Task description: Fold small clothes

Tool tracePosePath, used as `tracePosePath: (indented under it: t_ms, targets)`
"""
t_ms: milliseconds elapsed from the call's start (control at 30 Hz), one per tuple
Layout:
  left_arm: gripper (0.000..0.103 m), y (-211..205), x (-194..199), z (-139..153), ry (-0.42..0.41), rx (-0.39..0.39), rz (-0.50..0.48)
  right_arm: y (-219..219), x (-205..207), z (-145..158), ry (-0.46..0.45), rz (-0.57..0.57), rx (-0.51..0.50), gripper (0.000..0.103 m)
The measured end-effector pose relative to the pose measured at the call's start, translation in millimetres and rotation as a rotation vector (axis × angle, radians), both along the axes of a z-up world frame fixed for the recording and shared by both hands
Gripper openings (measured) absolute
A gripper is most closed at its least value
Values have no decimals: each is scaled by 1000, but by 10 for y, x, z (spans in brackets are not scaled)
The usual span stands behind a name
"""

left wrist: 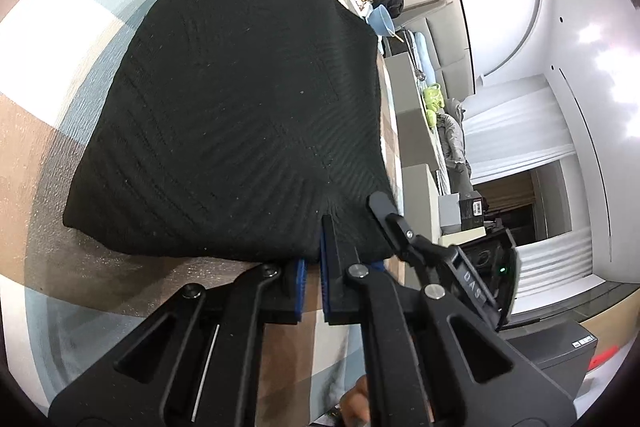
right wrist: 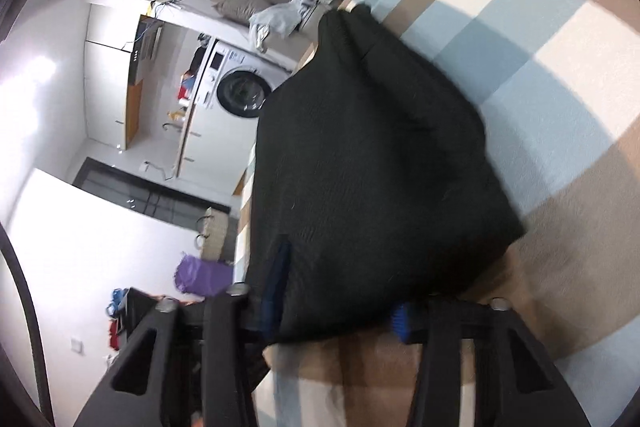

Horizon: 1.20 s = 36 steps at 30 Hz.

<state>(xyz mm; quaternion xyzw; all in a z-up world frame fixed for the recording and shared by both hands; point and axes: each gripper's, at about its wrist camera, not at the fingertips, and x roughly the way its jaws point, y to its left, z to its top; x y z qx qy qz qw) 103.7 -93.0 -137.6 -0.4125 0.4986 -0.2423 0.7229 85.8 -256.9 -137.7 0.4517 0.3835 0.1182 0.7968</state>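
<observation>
**A:** Checked cloth in brown, pale blue and white covers the surface (left wrist: 60, 27); a washing machine (right wrist: 240, 87) and cupboards stand behind. Where does the garment sit?

**B:** Black knit garment (left wrist: 240, 107) lies spread on the checks, near edge toward both tools. Left gripper (left wrist: 314, 267): jaws pinched together on the near hem, fabric puckering at the blue pads. Right gripper (right wrist: 340, 311): jaws stand partly apart with the hem bunched between them. Frame blurred; I cannot tell if the pads press.

**A:** Handling?

**B:** Soft, light, limp, by the look of the drape. It will sag and fold wherever unsupported, and the ribbed knit likely stretches if pulled. Not slippery against the cloth, I judge.

**A:** Where to hold?

**B:** Near hem, toward each corner, so the edge lifts evenly and carries over flat.
</observation>
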Motion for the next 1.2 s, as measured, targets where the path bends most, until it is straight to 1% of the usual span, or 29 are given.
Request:
tracePosePath:
  t_ms: [33, 100, 167, 200, 267, 333, 367, 400, 433, 467, 533, 567, 600, 667, 733, 800, 833, 867, 933, 967, 1000, 1033, 1067, 1100, 1133, 1167, 1200]
  targets:
    - [3, 5, -1, -17, 2, 5, -5, -23, -10, 26, -10, -11, -20, 30]
    - [3, -12, -13, -64, 12, 26, -16, -59, -49, 103, -9, -53, -127, 29]
    - [3, 36, -30, -131, 21, 28, -16, -43, -77, 167, -26, -60, -220, 30]
    - [3, 38, -31, -159, 26, 31, -16, -37, -77, 168, -24, -62, -237, 30]
    - [3, 34, -37, -192, 30, 35, -16, -95, -57, 88, -7, -57, -207, 30]
    - [3, 27, -46, -194, 25, 42, -16, -135, -64, 99, -10, -64, -204, 28]
    - [3, 10, -45, -185, 21, 52, -21, -122, -82, 154, -29, -66, -223, 25]
    - [4, -4, -45, -171, 18, 60, -28, -111, -114, 212, -56, -62, -252, 17]
    - [4, -5, -53, -175, 17, 63, -32, -86, -130, 297, -85, -57, -293, 15]
    - [4, 0, -58, -163, 13, 74, -36, -64, -141, 331, -88, -58, -332, 15]
    - [4, 4, -66, -141, 9, 92, -39, -45, -82, 283, -43, -50, -360, 16]
    - [7, 5, -72, -131, 9, 104, -41, -49, -78, 245, -12, -46, -367, 16]
    - [9, 10, -77, -121, 7, 119, -46, -63, -73, 221, 8, -41, -375, 18]
    - [13, 37, -115, -79, -5, 156, -44, -99, -126, 246, 4, -42, -399, 26]
    - [18, 71, -168, -19, -25, 202, -39, -142, -206, 302, -8, -55, -434, 39]
    - [29, 108, -239, 74, -56, 272, -28, -183, -265, 370, -20, -56, -458, 42]
    - [32, 115, -269, 128, -78, 313, -22, -186, -280, 400, -25, -40, -473, 45]
    - [38, 138, -305, 177, -98, 351, -18, -172, -293, 434, -32, -16, -500, 47]
    - [44, 184, -386, 304, -159, 445, 4, -131, -327, 499, -63, 12, -554, 61]
    - [51, 207, -427, 373, -196, 493, 14, -96, -354, 535, -89, 30, -576, 66]
    - [55, 228, -469, 433, -230, 537, 18, -53, -379, 566, -116, 57, -592, 75]
    - [57, 256, -512, 478, -257, 569, 16, -17, -393, 581, -132, 75, -601, 81]
    - [67, 262, -558, 541, -293, 626, 25, 24, -412, 600, -153, 101, -606, 84]
    - [76, 268, -605, 597, -327, 681, 36, 79, -434, 618, -175, 141, -614, 90]
    - [78, 270, -681, 656, -376, 730, 39, 124, -448, 627, -187, 167, -627, 94]
    - [81, 271, -767, 713, -431, 760, 34, 171, -479, 641, -202, 188, -649, 96]
    - [85, 279, -850, 759, -469, 774, 30, 212, -522, 659, -228, 202, -675, 98]
